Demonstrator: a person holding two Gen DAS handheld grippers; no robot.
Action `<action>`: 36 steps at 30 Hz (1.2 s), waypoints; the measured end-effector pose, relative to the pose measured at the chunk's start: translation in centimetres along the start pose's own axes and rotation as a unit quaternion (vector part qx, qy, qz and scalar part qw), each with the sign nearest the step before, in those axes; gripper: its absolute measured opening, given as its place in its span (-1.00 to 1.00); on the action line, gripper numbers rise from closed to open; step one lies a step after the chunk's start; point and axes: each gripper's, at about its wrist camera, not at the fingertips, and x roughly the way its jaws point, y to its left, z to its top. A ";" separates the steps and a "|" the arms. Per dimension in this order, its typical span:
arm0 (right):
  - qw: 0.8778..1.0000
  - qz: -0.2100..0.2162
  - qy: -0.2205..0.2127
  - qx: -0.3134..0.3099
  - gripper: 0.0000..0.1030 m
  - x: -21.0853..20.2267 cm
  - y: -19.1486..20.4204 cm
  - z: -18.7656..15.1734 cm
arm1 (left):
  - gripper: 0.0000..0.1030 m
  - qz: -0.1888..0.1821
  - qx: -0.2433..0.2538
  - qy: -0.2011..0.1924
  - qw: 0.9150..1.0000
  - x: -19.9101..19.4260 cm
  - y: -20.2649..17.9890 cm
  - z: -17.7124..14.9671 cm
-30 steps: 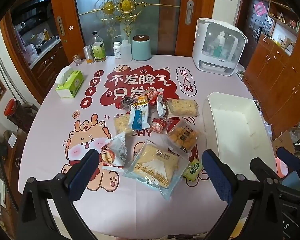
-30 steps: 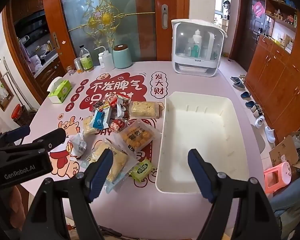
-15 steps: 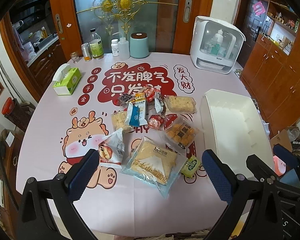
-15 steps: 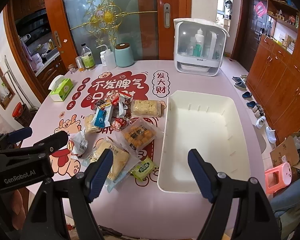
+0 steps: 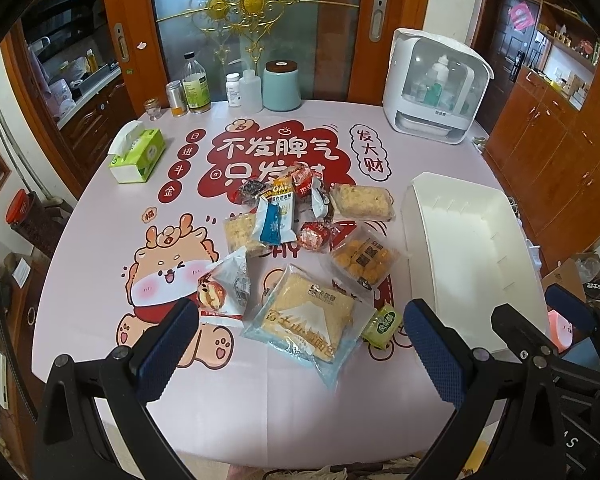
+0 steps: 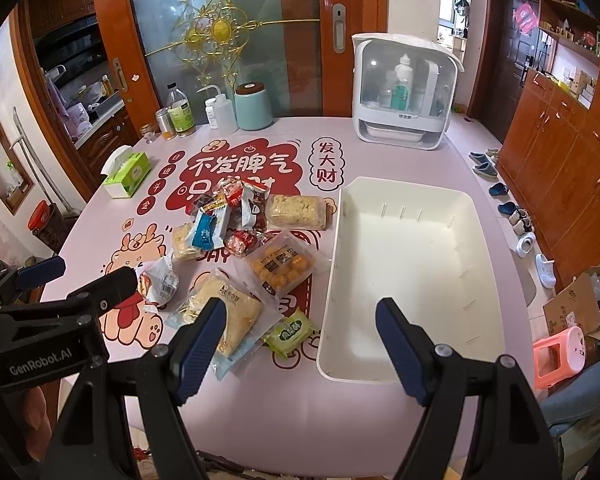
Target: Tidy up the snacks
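Observation:
Several snack packets lie in a loose pile (image 5: 300, 232) mid-table, also in the right wrist view (image 6: 236, 240). Nearest is a large clear bread packet (image 5: 306, 316), with a small green packet (image 5: 382, 322) to its right and a bun packet (image 5: 224, 292) to its left. An empty white bin (image 6: 412, 276) stands right of the pile; it also shows in the left wrist view (image 5: 472, 264). My left gripper (image 5: 300, 344) is open and empty, above the table's near edge before the bread packet. My right gripper (image 6: 300, 344) is open and empty, near the bin's front left corner.
A green tissue box (image 5: 138, 156) sits at the left. Bottles, jars and a teal canister (image 5: 282, 86) line the far edge, with a white cabinet appliance (image 5: 436, 88) at the far right. A pink stool (image 6: 560, 356) and cardboard box stand on the floor right of the table.
Both grippers have drawn back and risen slightly, so more of the near table shows. Nothing on the table has moved. Both stay open.

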 end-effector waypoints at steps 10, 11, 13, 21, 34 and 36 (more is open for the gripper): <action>1.000 0.002 -0.001 -0.001 0.51 -0.1 -0.1 0.0 | 0.98 0.001 -0.001 0.002 1.000 0.0 -0.1 -0.2; 1.000 0.002 0.000 -0.001 0.51 -0.1 -0.1 0.1 | 0.98 0.001 -0.001 0.002 1.000 0.0 -0.1 -0.3; 1.000 0.002 0.000 0.000 0.51 -0.1 -0.1 0.0 | 0.98 0.003 -0.001 0.004 1.000 0.1 -0.4 -0.3; 1.000 0.002 0.000 0.000 0.51 0.0 -0.2 0.0 | 0.98 0.009 -0.003 0.008 1.000 0.1 -0.9 -0.5; 1.000 0.003 -0.002 0.002 0.51 -0.1 -0.3 -0.1 | 0.98 0.013 0.002 0.007 1.000 0.1 -1.3 0.0; 1.000 0.004 -0.005 0.001 0.51 -0.2 -0.2 0.0 | 0.98 0.013 0.002 0.007 1.000 0.1 -1.3 0.1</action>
